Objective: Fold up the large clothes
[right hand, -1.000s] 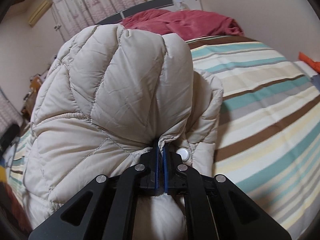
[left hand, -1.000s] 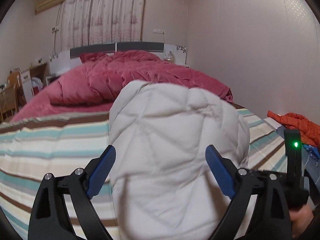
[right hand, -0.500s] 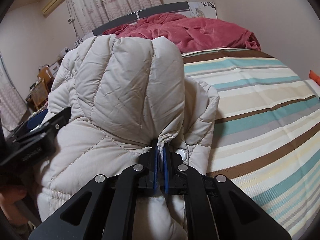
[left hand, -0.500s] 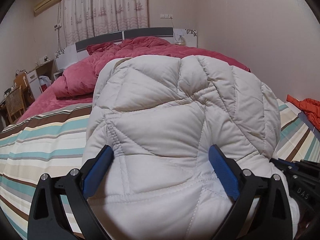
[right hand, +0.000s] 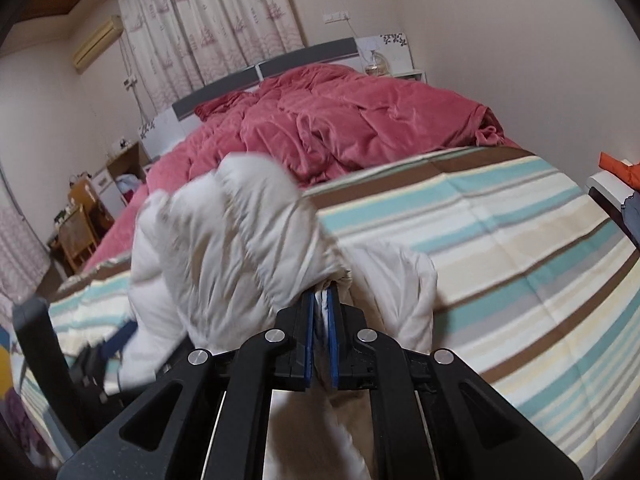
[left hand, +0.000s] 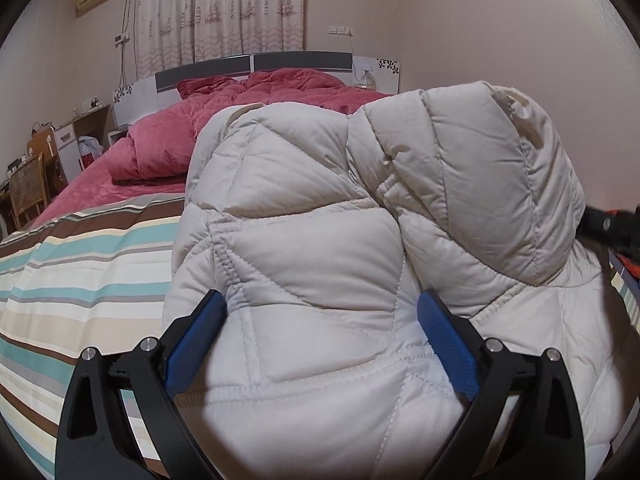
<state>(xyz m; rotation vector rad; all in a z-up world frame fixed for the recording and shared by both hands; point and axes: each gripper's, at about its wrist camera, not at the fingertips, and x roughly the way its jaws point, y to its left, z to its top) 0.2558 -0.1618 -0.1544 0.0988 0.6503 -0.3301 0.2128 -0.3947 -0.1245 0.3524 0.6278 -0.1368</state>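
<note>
Left wrist view: my left gripper point(left hand: 320, 332) stands wide open at the bottom of the frame, its blue pads either side of the jacket point(left hand: 316, 240) but not closed on it; the quilted cream bulk fills the centre and right, heaped above the striped sheet point(left hand: 80, 280), with the red duvet point(left hand: 240, 112) at upper centre. Right wrist view: my right gripper point(right hand: 321, 320), bottom centre, is pinched tight on a fold of the jacket point(right hand: 224, 232), which trails up and left from the pads, blurred, over the sheet point(right hand: 500, 240). I judge the jacket's length runs leftward from my right gripper toward my left, so the left is nearer the free bulk and best placed to take hold.
</note>
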